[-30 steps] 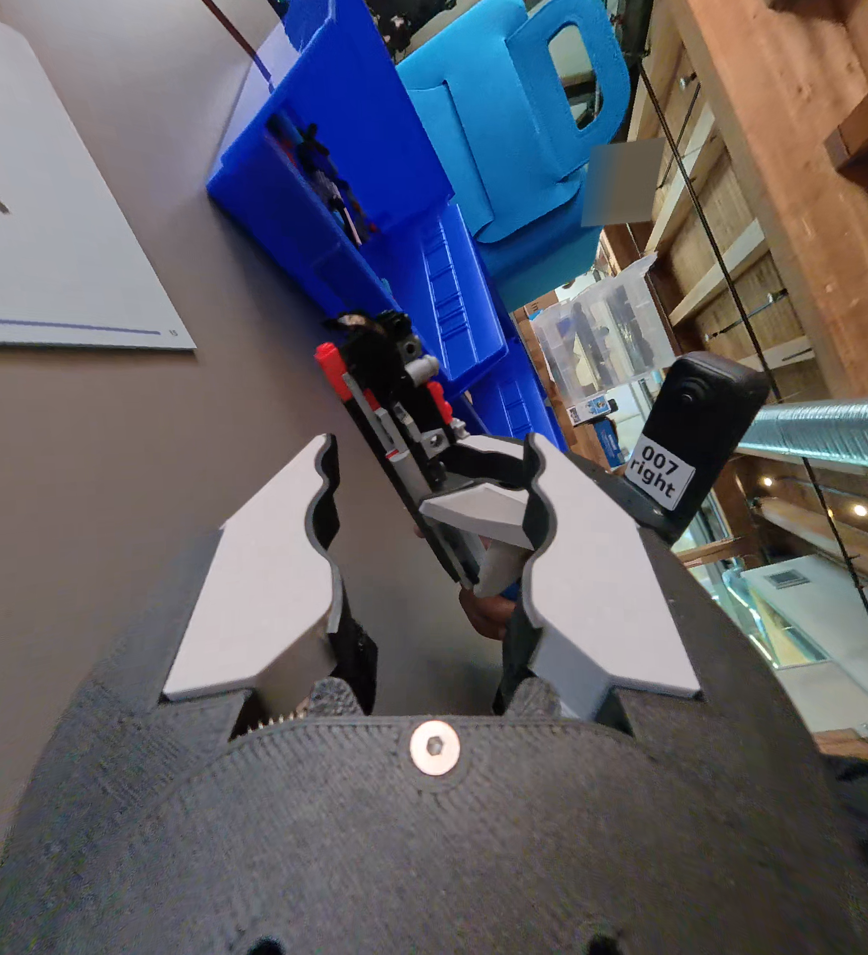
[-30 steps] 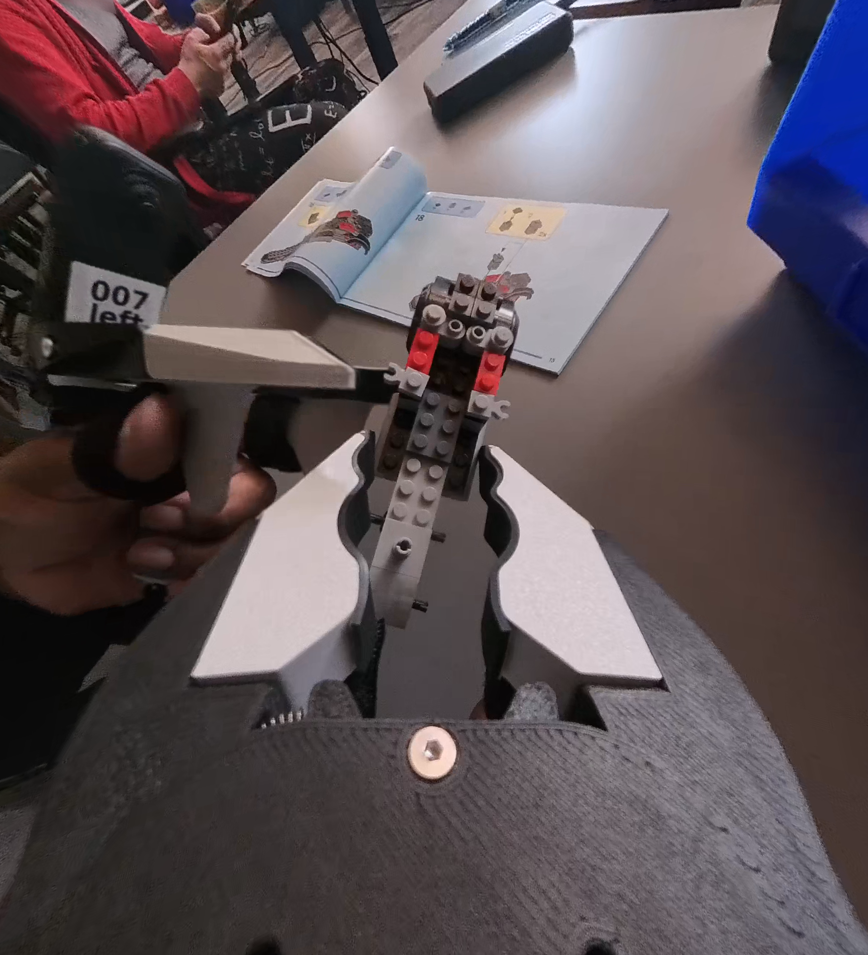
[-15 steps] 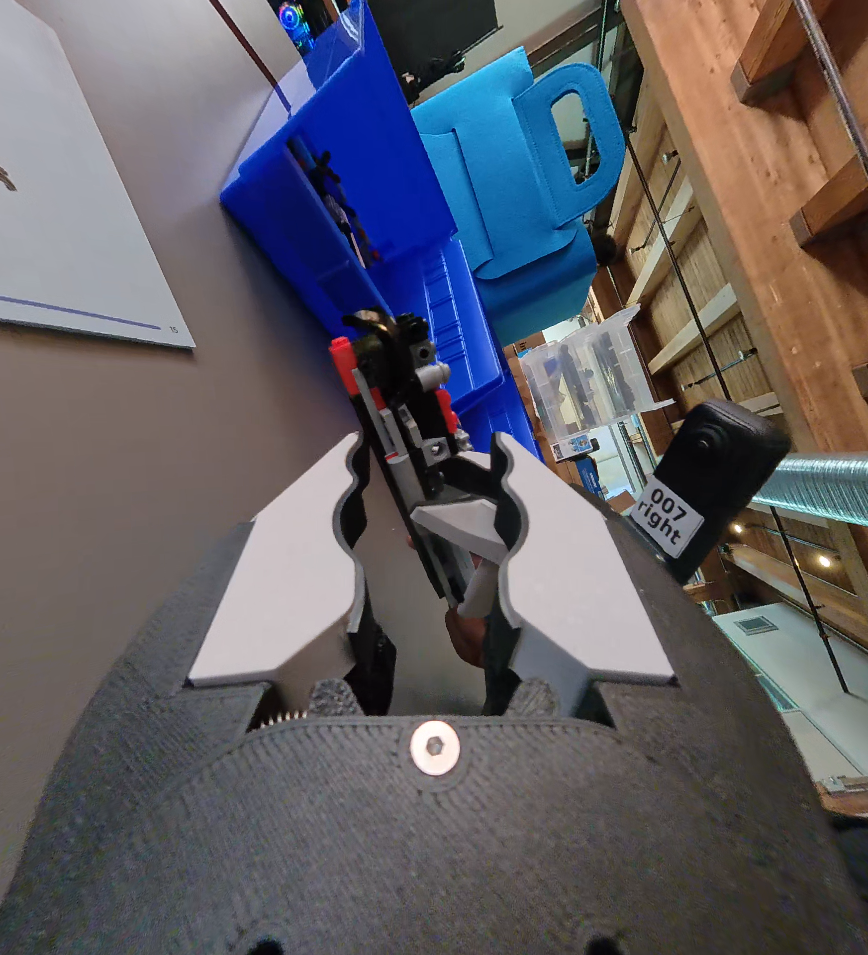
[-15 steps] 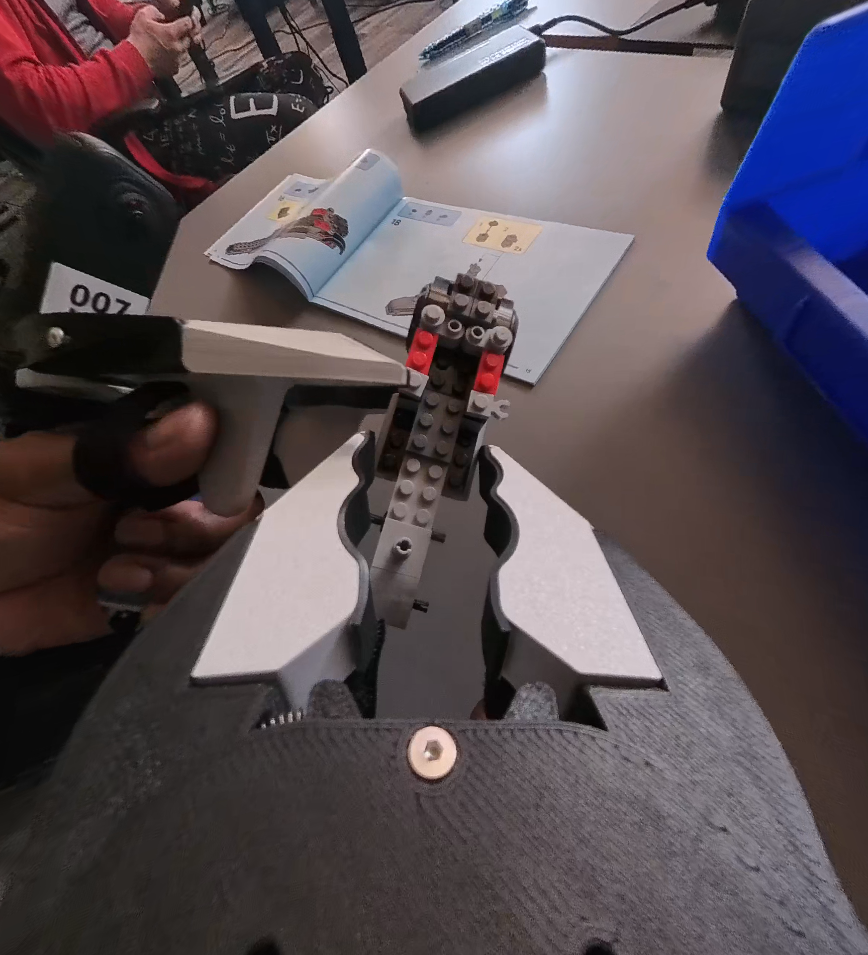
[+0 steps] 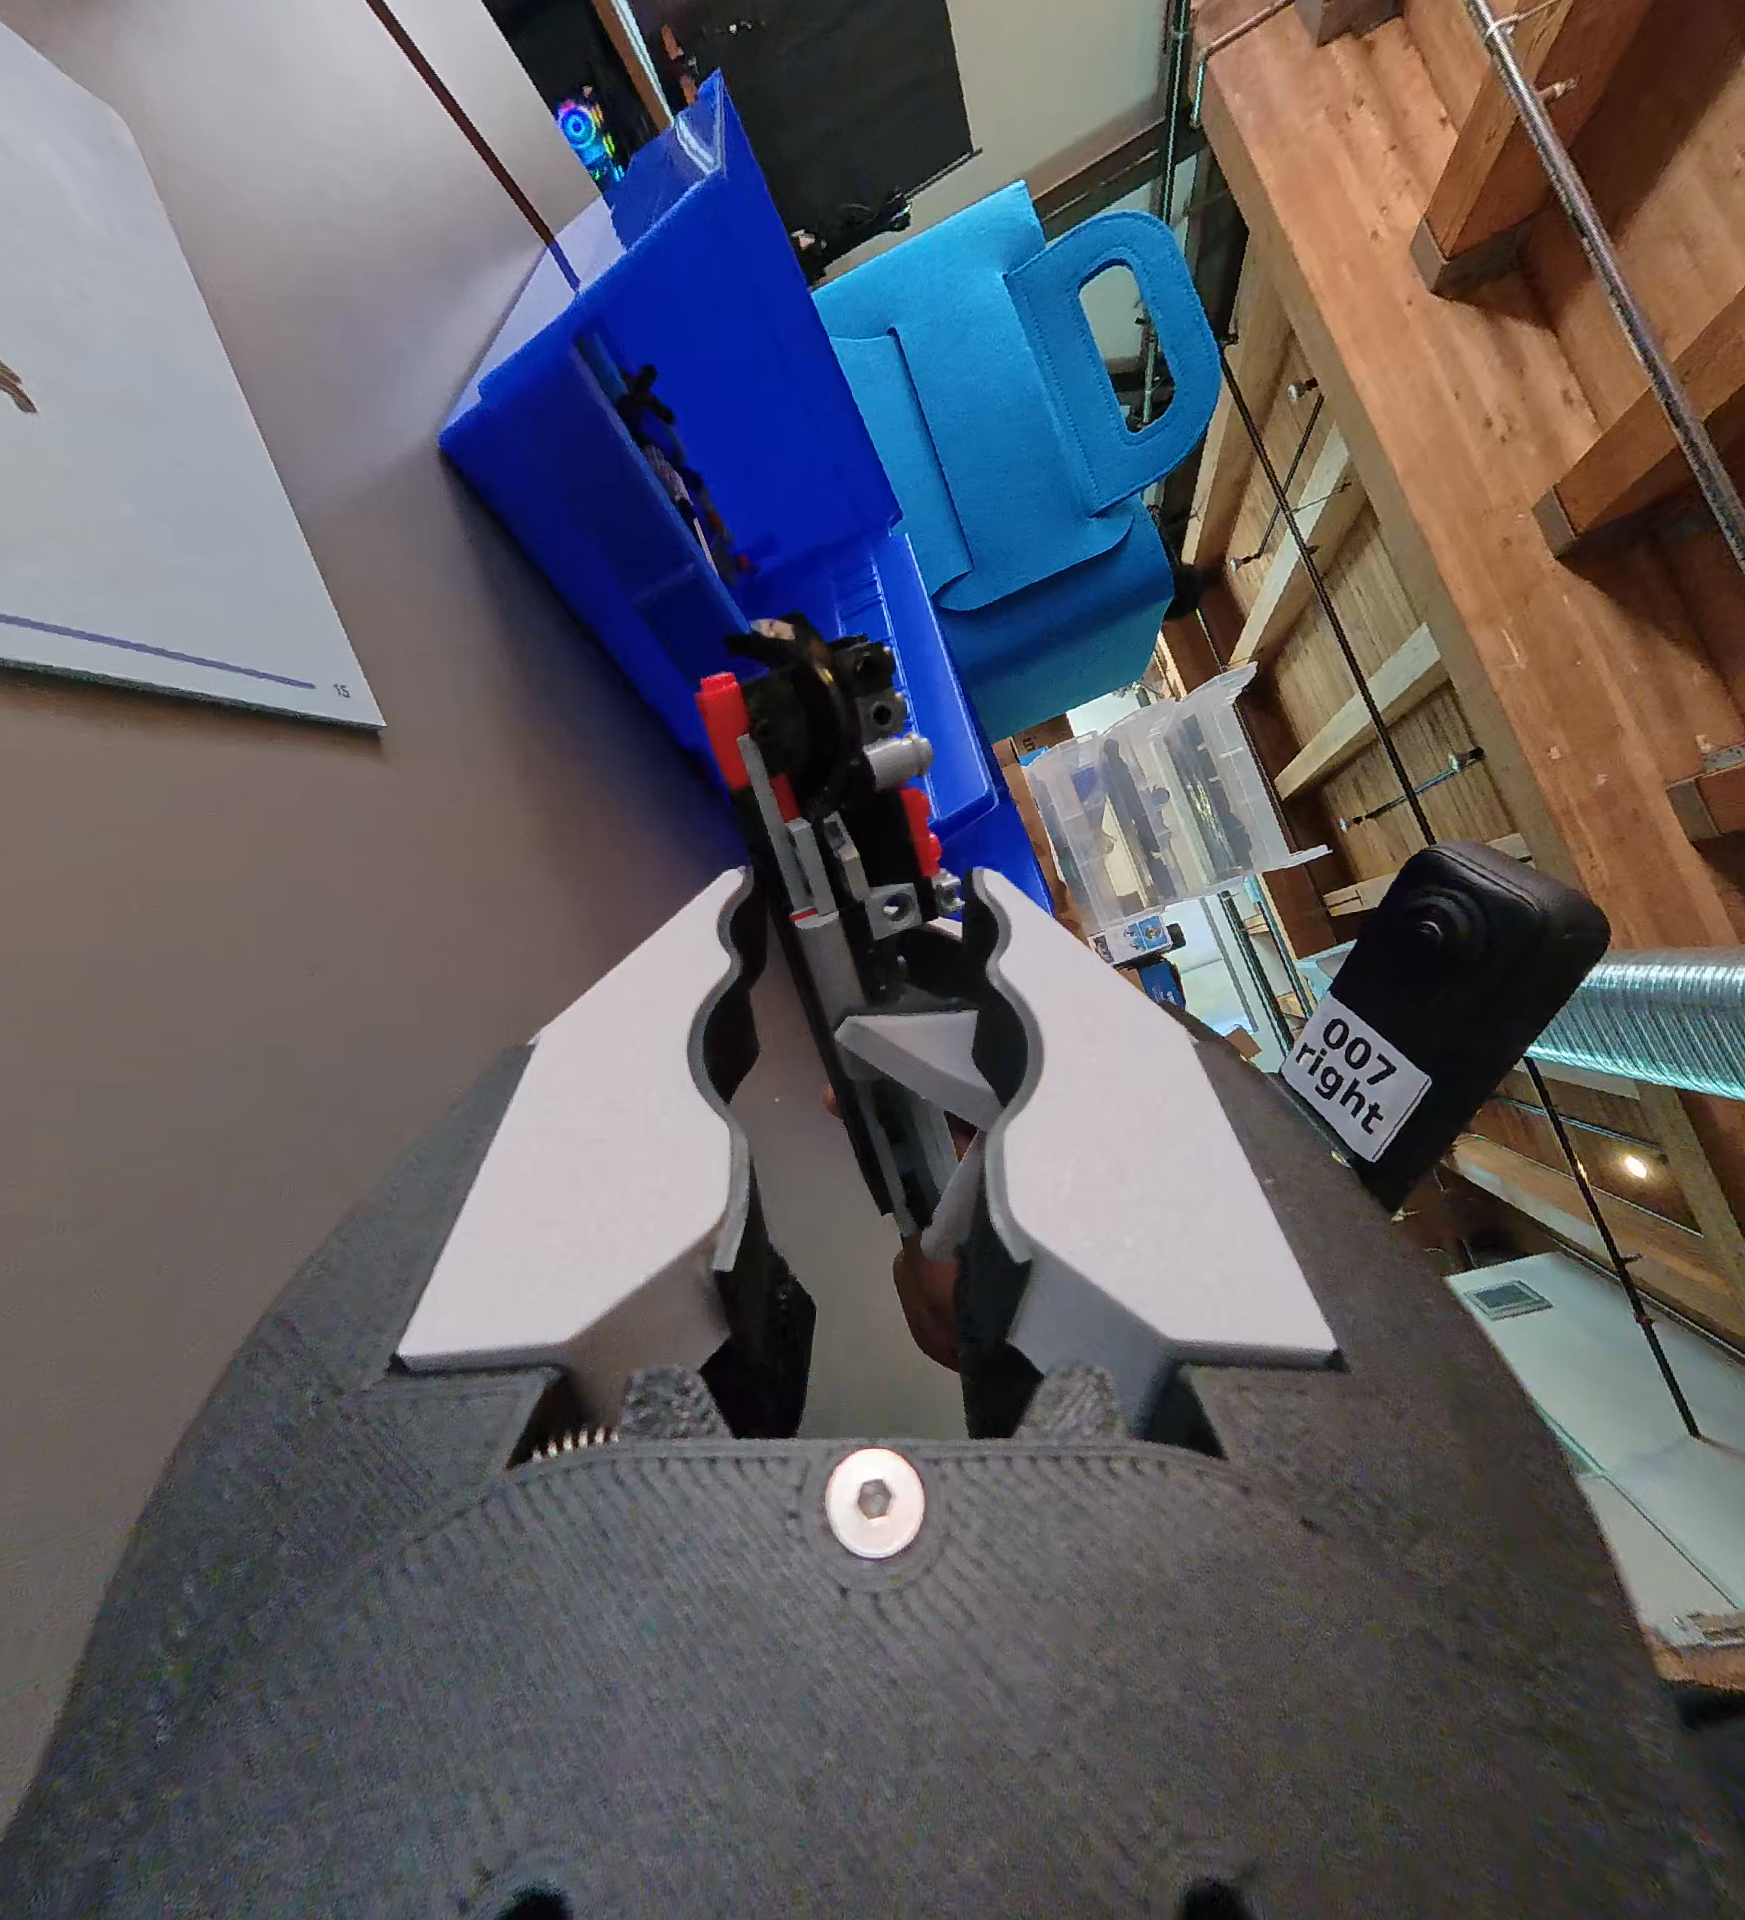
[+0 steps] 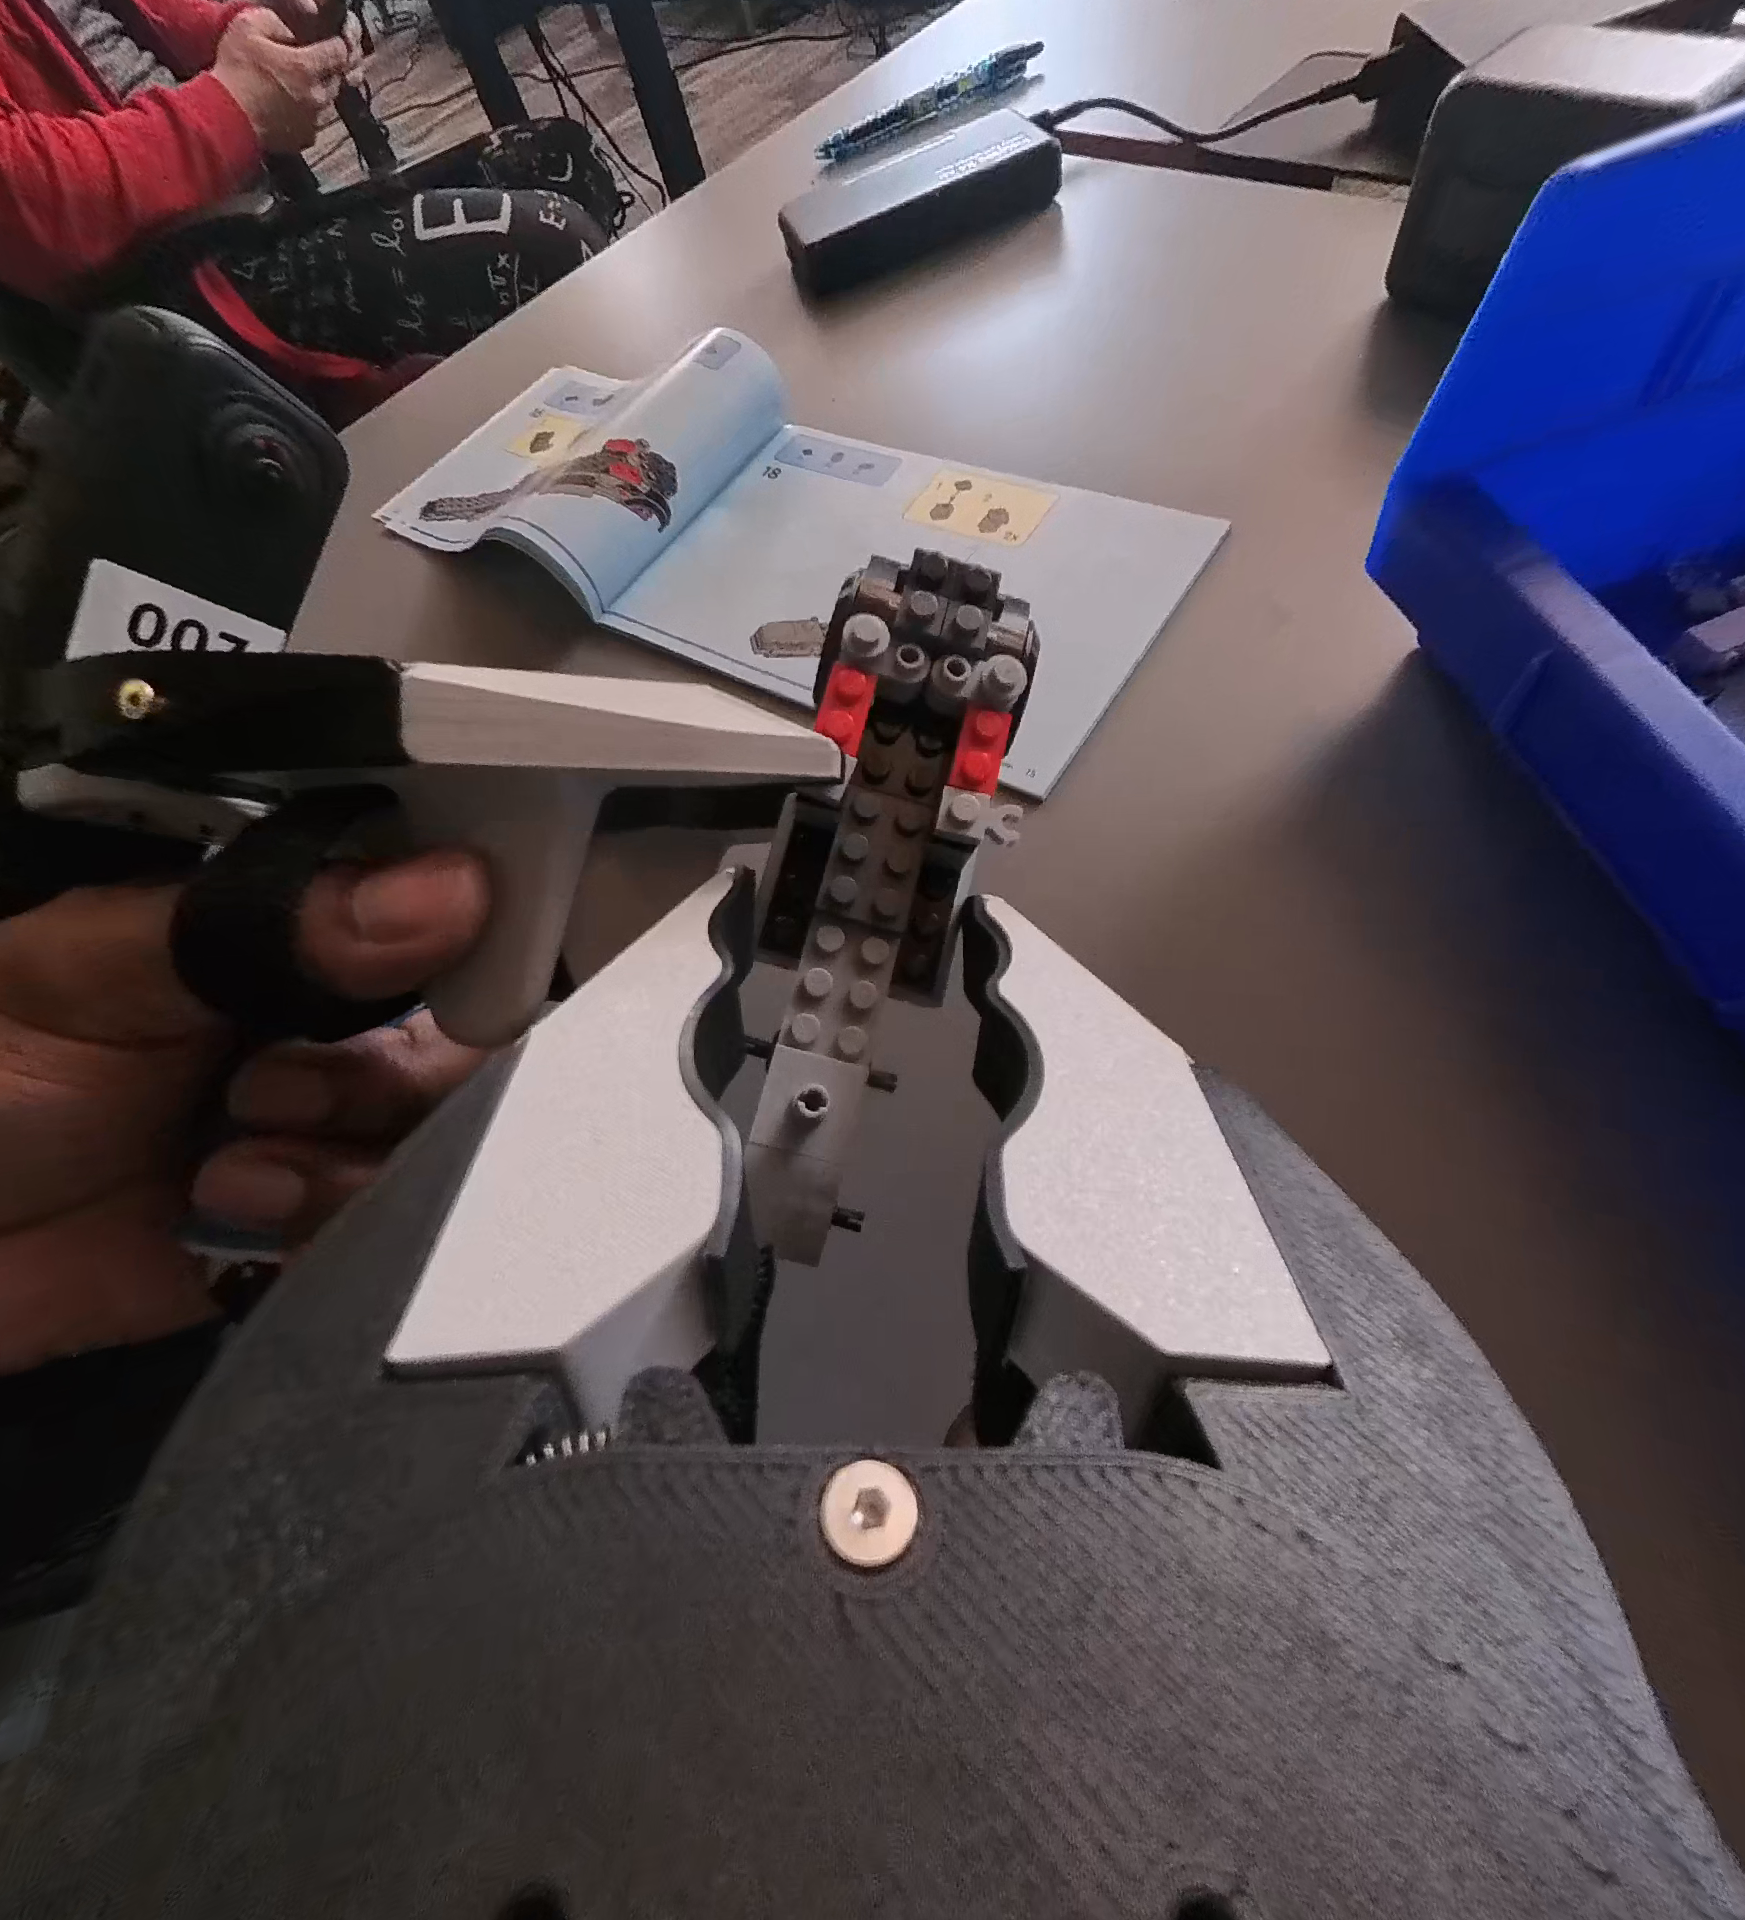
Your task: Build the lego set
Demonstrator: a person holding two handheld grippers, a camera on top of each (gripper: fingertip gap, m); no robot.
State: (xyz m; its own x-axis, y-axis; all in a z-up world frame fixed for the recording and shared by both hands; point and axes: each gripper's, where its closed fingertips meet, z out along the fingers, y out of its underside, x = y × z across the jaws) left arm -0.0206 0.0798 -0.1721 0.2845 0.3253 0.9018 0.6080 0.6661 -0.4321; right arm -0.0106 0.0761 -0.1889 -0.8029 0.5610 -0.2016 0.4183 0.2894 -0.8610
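Note:
A grey, black and red lego model [image 6: 909,769] stands up between the fingers of my right gripper [image 6: 857,894], which is shut on its lower body above the table. In the left wrist view the model [image 5: 826,790] shows edge-on between the tips of my left gripper [image 5: 863,894], which touch it on both sides. In the right wrist view one of the left gripper's fingers [image 6: 619,717] comes in from the left, its tip on the model's studded face. A hand [image 6: 68,1091] holds that gripper. The right gripper's finger [image 5: 909,1049] shows behind the model.
An open instruction booklet [image 6: 847,499] lies on the dark table beyond the model. A blue bin [image 6: 1626,416] with loose bricks stands at the right. A black power brick [image 6: 920,197] lies farther back. A person in a red sleeve [image 6: 68,135] sits at the far left.
My left gripper's fingers have closed from wide apart onto the model's sides. The right gripper has kept its hold and swung slightly, bringing the blue bin more into view.

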